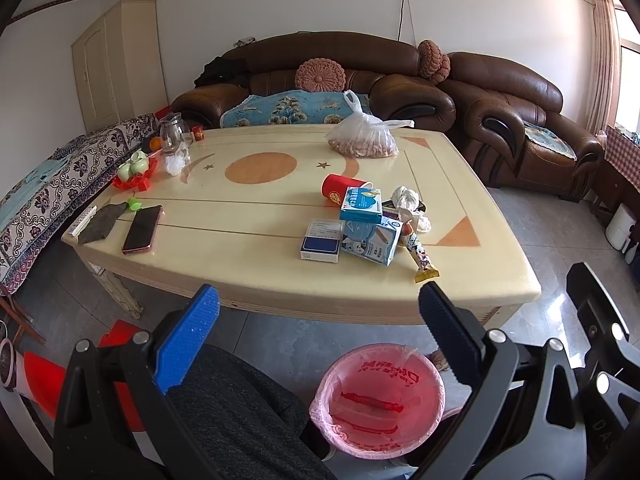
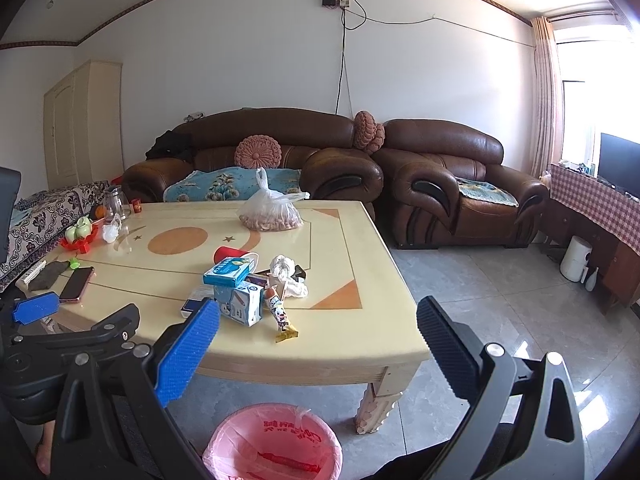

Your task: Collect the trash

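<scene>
The job looks barely begun. The pink-lined bin [image 1: 378,398] stands on the floor just in front of the table's [image 1: 256,248] near edge, and only one thing shows inside it — a red wrapper-like strip [image 1: 370,400] lying on the liner's bottom. The rest of the trash sits in a heap on the near right part of the tabletop: a red paper cup [image 1: 340,192] on its side at the far end, two blue-and-white cartons [image 1: 372,228] stacked one on the other, a dark blue flat box [image 1: 322,242] on their left, crumpled white tissue [image 1: 408,202] to the right, and a long snack wrapper [image 1: 420,258] pointing toward the near edge. The left gripper [image 1: 320,320] hangs above the bin with its fingers spread wide and nothing between them; the right gripper [image 2: 320,340] is likewise wide and empty, short of the table's near edge. By my reading, every item in that heap is left to carry over — the phone [image 1: 143,229] and tea set [image 1: 134,168] at the far left look like keepers.
</scene>
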Available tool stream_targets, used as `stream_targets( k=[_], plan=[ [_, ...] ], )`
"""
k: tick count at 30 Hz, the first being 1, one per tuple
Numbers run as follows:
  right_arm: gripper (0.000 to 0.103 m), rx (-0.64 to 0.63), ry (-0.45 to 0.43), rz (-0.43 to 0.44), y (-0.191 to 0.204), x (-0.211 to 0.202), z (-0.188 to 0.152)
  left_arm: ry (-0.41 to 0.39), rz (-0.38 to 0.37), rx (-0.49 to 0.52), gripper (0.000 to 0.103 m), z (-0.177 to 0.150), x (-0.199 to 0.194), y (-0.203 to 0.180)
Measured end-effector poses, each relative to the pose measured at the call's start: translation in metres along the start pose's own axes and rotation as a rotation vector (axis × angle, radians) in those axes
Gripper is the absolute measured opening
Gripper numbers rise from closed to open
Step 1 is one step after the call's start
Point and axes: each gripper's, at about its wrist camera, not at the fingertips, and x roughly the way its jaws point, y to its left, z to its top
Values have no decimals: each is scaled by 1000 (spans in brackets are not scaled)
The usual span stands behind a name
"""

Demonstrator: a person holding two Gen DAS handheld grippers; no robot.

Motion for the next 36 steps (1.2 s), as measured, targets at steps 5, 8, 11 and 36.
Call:
stream_targets(
  k=[5, 8, 11, 36],
  plan=[
    [97, -1, -19, 4, -2, -2, 0, -5, 0, 14, 98, 2, -1, -2],
    [97, -12, -30, 2, -2, -3, 2, -3, -2, 27, 98, 3, 0, -4],
    [97, -13, -22, 26, -3, 3, 6, 0, -9, 36, 98, 6, 3, -4],
    [97, -100, 189, 287, 9, 135, 9, 180, -51, -11, 98, 29, 115, 34]
  ],
)
